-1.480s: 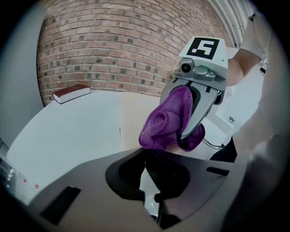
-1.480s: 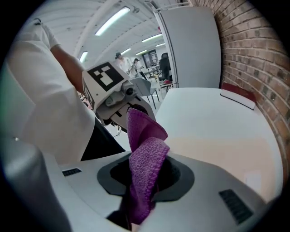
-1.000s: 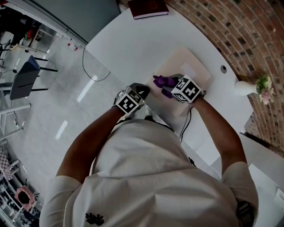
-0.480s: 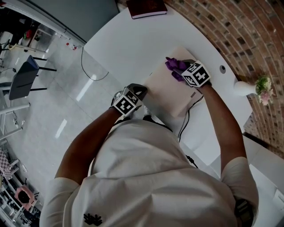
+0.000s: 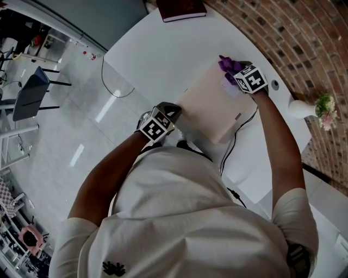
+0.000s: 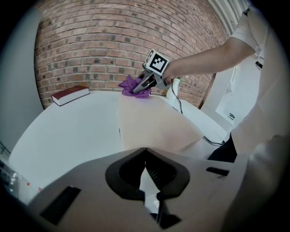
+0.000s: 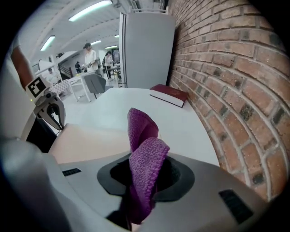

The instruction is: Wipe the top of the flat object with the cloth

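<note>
The flat object is a beige slab (image 5: pixel 209 108) lying on the white round table (image 5: pixel 157 54). My right gripper (image 5: pixel 235 70) is at the slab's far corner, shut on a purple cloth (image 5: pixel 227 64) that sits on that corner. Along the right gripper's jaws, the cloth (image 7: pixel 142 136) sticks up from the right gripper (image 7: pixel 142 158), with the slab (image 7: pixel 90 138) to the left. My left gripper (image 5: pixel 173 110) is at the slab's near left corner, with its jaws shut. The left gripper view shows the left gripper (image 6: pixel 145 152), the slab (image 6: pixel 149 122) ahead of it, and the cloth (image 6: pixel 132 85) at the far end.
A dark red book (image 5: pixel 182 9) lies at the table's far edge. A black cable (image 5: pixel 236 138) runs from the slab's right side toward me. A white vase with flowers (image 5: pixel 304 107) stands by the brick wall (image 5: pixel 283 32). A small round hole (image 5: pixel 273 84) lies right of the right gripper.
My right gripper has carried the cloth across the slab from its near middle to its far corner. The left gripper has stayed where it was.
</note>
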`<state>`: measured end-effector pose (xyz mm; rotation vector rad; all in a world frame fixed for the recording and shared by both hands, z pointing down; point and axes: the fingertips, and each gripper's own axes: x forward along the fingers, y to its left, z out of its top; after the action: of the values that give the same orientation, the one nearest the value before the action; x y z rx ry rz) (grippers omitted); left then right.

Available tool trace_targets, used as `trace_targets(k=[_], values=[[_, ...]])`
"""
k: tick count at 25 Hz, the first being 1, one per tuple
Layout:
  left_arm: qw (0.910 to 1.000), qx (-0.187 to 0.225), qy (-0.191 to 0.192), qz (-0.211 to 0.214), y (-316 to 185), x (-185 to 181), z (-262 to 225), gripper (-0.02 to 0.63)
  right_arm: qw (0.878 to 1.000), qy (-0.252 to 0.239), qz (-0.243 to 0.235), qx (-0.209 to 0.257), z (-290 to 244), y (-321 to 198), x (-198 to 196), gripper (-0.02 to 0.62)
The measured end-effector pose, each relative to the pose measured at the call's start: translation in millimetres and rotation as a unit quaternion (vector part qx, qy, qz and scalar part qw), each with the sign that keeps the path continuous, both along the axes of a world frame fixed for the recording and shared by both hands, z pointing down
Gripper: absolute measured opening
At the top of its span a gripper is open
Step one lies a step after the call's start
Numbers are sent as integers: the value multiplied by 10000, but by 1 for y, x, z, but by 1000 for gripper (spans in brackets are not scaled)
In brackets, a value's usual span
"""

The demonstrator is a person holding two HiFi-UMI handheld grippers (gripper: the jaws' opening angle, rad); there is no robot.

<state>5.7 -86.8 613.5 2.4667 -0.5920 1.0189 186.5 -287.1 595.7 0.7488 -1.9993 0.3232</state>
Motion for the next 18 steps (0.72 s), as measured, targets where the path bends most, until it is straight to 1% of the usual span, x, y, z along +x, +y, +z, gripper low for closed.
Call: trace_targets(k=[3, 6, 9, 13, 18], values=[[10000, -10, -6, -3, 0, 0, 0, 25, 9998, 64, 174, 41, 2, -9, 7, 126], [10000, -11, 2, -13, 1, 0, -1, 25, 9996, 49, 245, 154, -3, -10, 6, 126], [10000, 7, 31, -4, 1, -1, 0, 25, 9992, -198, 214, 274, -19, 0, -5, 126], [10000, 4, 31, 33, 1, -1, 1, 25, 9972, -689, -136, 241, -44, 36, -34, 126], [10000, -7, 73, 63, 2, -2, 1, 25, 9928, -956, -709, -115, -56, 105, -75, 126]])
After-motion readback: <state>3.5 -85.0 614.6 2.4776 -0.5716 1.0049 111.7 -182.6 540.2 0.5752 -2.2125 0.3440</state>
